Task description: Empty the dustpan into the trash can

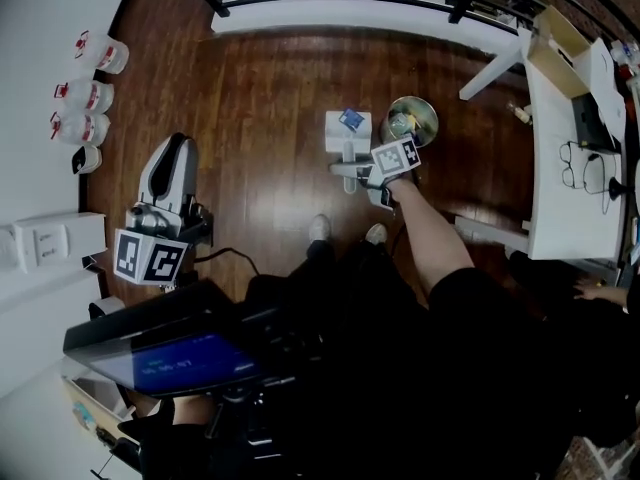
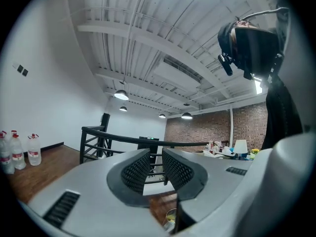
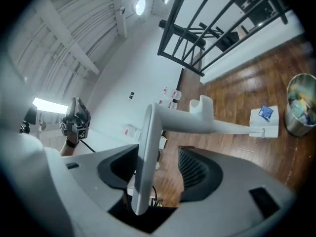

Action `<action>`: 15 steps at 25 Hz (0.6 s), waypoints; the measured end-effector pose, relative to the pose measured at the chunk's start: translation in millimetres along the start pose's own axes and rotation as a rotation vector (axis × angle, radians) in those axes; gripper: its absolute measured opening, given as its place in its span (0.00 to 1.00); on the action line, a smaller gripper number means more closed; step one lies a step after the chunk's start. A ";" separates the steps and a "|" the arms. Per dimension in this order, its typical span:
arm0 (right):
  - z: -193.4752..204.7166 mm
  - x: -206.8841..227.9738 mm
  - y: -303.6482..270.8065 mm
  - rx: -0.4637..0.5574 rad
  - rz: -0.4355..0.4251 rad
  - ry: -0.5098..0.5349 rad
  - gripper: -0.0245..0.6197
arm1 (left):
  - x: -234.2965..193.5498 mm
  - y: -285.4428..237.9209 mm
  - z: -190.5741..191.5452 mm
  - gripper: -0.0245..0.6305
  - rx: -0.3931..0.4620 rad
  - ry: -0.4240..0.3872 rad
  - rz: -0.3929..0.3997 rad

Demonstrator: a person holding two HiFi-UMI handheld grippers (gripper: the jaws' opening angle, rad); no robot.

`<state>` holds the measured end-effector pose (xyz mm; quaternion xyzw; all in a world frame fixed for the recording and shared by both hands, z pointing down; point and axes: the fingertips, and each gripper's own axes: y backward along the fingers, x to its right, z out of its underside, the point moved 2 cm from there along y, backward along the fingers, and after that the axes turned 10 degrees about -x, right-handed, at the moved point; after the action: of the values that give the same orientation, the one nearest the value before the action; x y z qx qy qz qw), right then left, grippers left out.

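Right gripper (image 3: 160, 172): fingers (image 3: 197, 169) spread wide. The white handle (image 3: 143, 172) of the dustpan (image 1: 348, 133) stands between them, close to one finger and with a clear gap to the other.

Left gripper (image 2: 156, 169): fingers (image 2: 177, 171) a narrow gap apart, nothing between them.

The dustpan sits on the wooden floor (image 1: 260, 118) just beside the metal trash can (image 1: 411, 120) and carries a blue item (image 1: 350, 118). The left gripper is well apart from the trash can.
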<state>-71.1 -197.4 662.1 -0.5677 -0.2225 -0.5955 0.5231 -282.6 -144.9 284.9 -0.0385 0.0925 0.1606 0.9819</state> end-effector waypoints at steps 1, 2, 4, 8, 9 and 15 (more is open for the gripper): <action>-1.7 -0.3 -2.4 -0.002 -0.021 -0.012 0.41 | -1.8 0.5 0.8 0.14 -0.003 0.002 -0.006; -3.1 -0.4 -3.9 0.001 -0.046 -0.029 0.35 | -3.5 0.8 2.1 0.14 -0.006 0.004 -0.012; -5.9 -0.3 -4.6 0.020 -0.113 -0.071 0.29 | -6.1 1.1 4.4 0.14 -0.012 0.007 -0.024; -15.6 -6.0 -2.3 0.062 -0.226 -0.037 0.09 | -10.3 -1.7 5.2 0.14 -0.008 0.018 -0.039; -13.8 -5.8 -1.8 0.059 -0.225 -0.060 0.05 | -10.7 -2.7 5.5 0.14 -0.008 0.020 -0.040; -13.5 -7.1 -4.0 0.036 -0.217 -0.021 0.05 | -13.8 -8.9 9.5 0.14 -0.015 0.033 -0.031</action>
<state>-81.9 -204.9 653.5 -0.5370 -0.2989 -0.6386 0.4632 -291.0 -156.6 297.2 -0.0497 0.1072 0.1456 0.9823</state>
